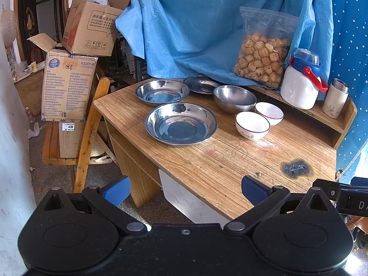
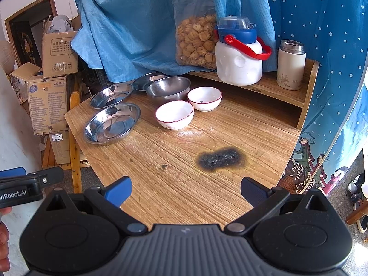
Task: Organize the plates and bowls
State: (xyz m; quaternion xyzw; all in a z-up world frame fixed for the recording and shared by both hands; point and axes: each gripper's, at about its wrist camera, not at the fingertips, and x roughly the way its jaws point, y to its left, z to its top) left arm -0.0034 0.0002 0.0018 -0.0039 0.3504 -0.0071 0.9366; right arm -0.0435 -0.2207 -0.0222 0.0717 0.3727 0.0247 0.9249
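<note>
- Worktop (image 2: 184,184): wooden, with a dark scorch mark (image 2: 219,157) near its front edge; a raised shelf (image 2: 276,89) runs along the back right, and all the dishes sit toward the rear left.
- Blue cloth (image 1: 195,23): hangs behind the worktop; a bag of biscuits (image 1: 264,57), a white jug (image 1: 300,87) with a red handle and a small flask (image 1: 335,99) stand before it on the shelf.
- Left gripper (image 1: 184,193) and right gripper (image 2: 185,192): both hover over the front edge, well apart from the dishes; the fingers (image 2: 118,192) of each are spread wide and hold nothing.
- Nearest steel plate (image 1: 181,123): lies alone, closest to the front; a second steel plate (image 1: 162,90) lies just behind it and a third steel plate (image 1: 201,84) further back, partly hidden by the steel bowl in the right view; judged light, stiff and slippery; the flat rim offers the likeliest pinch point.
- Steel bowl (image 1: 234,99): deep, upright, between the plates and the white bowls; probably light, smooth-walled; best taken at the lip.
- Front white bowl (image 1: 252,124) and rear white bowl (image 1: 269,112): ceramic, red-rimmed, just beside each other; whether they touch is unclear; judged heavier and fragile; grip across the rim wall and set down gently when nesting.
</note>
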